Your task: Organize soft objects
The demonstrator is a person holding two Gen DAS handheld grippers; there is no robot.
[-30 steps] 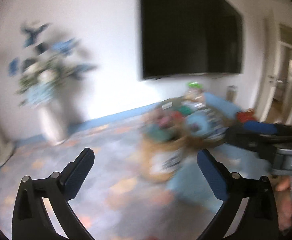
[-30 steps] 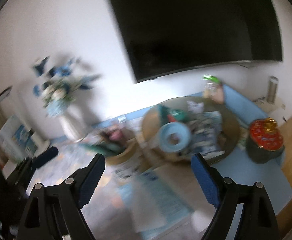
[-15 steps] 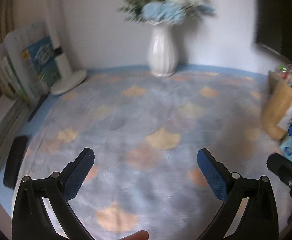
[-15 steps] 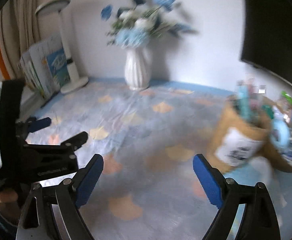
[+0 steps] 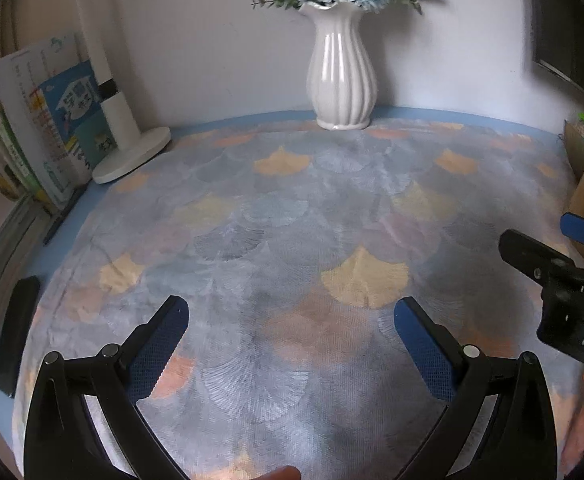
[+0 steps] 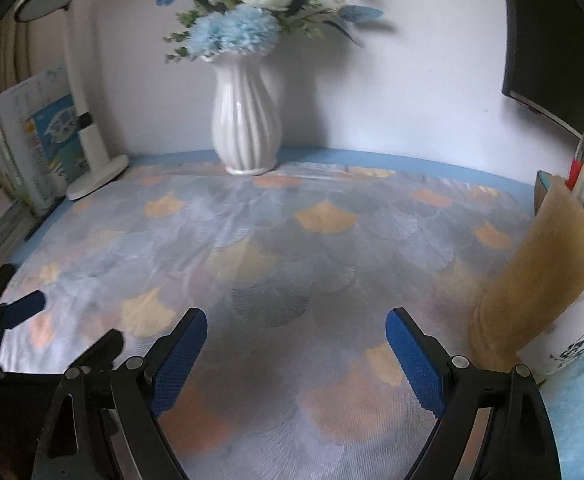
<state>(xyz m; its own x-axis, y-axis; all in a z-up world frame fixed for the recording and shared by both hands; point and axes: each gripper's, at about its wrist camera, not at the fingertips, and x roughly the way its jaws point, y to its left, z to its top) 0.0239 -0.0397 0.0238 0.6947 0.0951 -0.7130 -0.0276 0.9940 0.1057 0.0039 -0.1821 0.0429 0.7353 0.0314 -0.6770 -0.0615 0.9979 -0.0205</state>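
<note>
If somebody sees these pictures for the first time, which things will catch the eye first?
First, the white ribbed vase of blue and white flowers, standing at the back against the wall. Next, the patterned cloth with fan-shaped patches, spread across the whole surface. Last, the left gripper and right gripper hovering over it, jaws wide and empty.

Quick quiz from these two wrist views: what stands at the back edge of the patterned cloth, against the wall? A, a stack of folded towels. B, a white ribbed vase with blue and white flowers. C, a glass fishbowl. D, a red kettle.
B: a white ribbed vase holding blue and white flowers stands upright on the far edge of the patterned cloth, close to the wall.
</note>
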